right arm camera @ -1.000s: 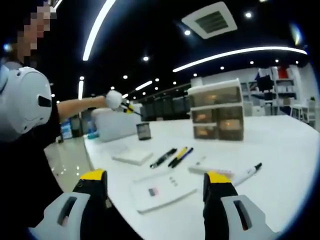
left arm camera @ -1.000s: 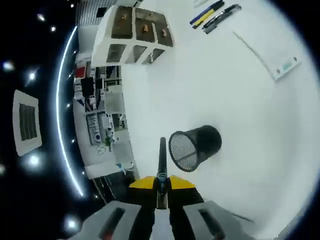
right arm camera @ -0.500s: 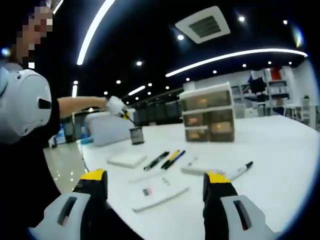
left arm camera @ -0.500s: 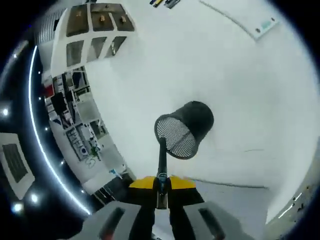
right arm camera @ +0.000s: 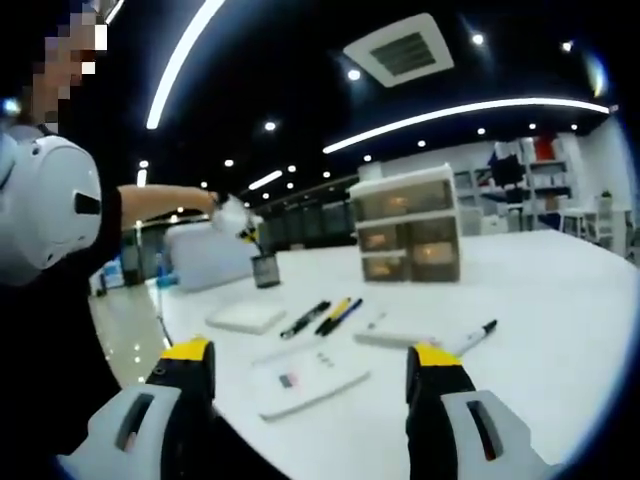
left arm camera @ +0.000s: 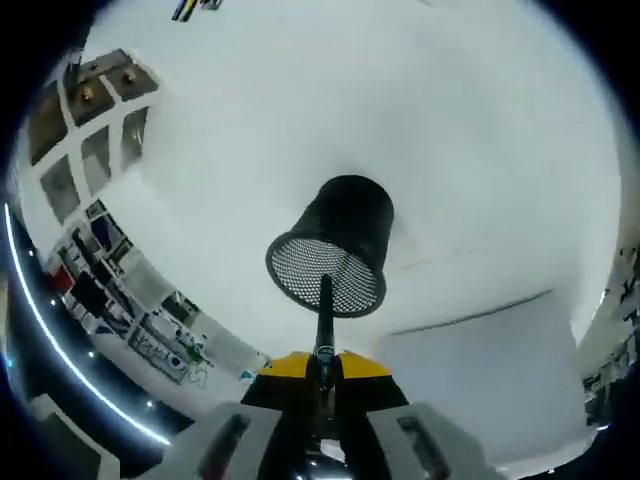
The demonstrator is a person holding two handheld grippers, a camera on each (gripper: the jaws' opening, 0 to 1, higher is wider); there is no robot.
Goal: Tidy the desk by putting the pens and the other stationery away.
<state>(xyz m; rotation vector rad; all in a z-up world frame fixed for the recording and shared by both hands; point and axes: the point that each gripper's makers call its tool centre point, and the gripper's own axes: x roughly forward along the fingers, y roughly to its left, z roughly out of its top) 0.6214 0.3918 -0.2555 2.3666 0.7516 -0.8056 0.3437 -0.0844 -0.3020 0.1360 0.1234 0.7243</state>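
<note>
Closer now, left claw (left arm camera: 322,368) clamped on black pen (left arm camera: 324,315) over mesh cup (left arm camera: 333,250), right claw (right arm camera: 310,375) spread wide, empty.

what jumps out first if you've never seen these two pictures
In the left gripper view, the black mesh pen cup sits mid-picture on the white desk, and the left hand-held gripper holds a black pen whose tip points at the cup's mouth. In the right gripper view, the right hand-held gripper hangs open over loose pens, a marker and a drawer unit.
</note>
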